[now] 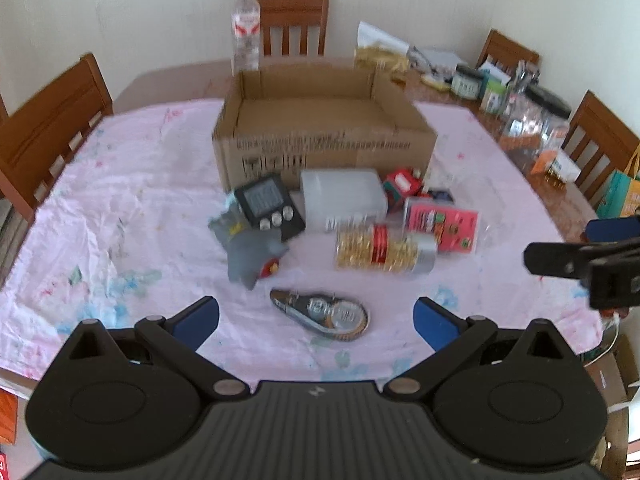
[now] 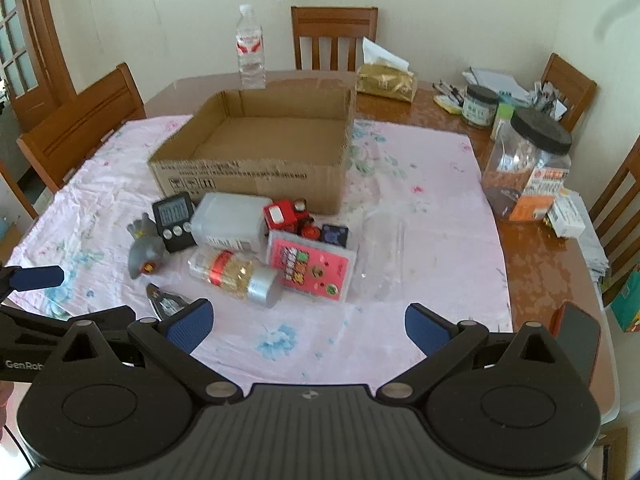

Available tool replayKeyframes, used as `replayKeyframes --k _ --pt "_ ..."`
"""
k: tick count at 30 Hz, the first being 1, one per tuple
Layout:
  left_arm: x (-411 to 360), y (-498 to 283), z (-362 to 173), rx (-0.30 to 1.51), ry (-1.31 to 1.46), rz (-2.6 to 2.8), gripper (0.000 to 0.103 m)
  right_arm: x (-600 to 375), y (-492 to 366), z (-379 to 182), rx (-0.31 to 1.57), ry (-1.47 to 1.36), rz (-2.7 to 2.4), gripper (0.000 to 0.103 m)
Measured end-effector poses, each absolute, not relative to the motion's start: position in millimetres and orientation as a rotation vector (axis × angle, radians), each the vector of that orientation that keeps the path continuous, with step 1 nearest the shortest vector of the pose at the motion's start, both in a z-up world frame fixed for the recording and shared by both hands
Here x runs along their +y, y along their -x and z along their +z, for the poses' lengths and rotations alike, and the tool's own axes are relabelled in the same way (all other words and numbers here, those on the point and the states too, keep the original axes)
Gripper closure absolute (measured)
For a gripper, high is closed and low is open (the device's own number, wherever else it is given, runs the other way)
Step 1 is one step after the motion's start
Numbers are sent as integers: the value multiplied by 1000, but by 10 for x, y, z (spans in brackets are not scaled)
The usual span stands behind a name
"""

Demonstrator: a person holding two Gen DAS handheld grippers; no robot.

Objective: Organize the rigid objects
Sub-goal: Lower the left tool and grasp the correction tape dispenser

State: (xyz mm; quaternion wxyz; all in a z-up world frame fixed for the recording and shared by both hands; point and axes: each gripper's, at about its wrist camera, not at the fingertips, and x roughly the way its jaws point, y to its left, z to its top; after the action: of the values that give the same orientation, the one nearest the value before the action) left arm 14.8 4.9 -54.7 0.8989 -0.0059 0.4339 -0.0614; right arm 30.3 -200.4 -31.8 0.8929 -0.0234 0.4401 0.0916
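"GenRob" on left gripper [image 2: 34, 280], box [image 2: 256, 176] print unreadable

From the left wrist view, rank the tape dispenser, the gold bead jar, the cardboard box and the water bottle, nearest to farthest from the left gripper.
1. Tape dispenser, just ahead, between the fingers.
2. Gold bead jar, lying right of centre.
3. Cardboard box, mid-table.
4. Water bottle, behind the box, far left.

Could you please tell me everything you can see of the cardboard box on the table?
The cardboard box is plain brown corrugated board, wide and shallow, open at the top with nothing visible inside. Black print runs along its near wall. It sits upright on the pink cloth, behind the pile of small items; the white container and red toy train lie close against its front. A water bottle stands behind it.
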Motion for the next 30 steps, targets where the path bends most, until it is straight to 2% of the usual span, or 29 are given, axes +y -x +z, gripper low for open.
replayKeyframes --k 13,30 --pt "13 -375 -1345 983 -32 -167 0 -2174 -338 -612 999 17 163 0" --pt "-17 -487 -1430 838 -103 -230 0 -2185 -560 -765 1058 13 184 0"
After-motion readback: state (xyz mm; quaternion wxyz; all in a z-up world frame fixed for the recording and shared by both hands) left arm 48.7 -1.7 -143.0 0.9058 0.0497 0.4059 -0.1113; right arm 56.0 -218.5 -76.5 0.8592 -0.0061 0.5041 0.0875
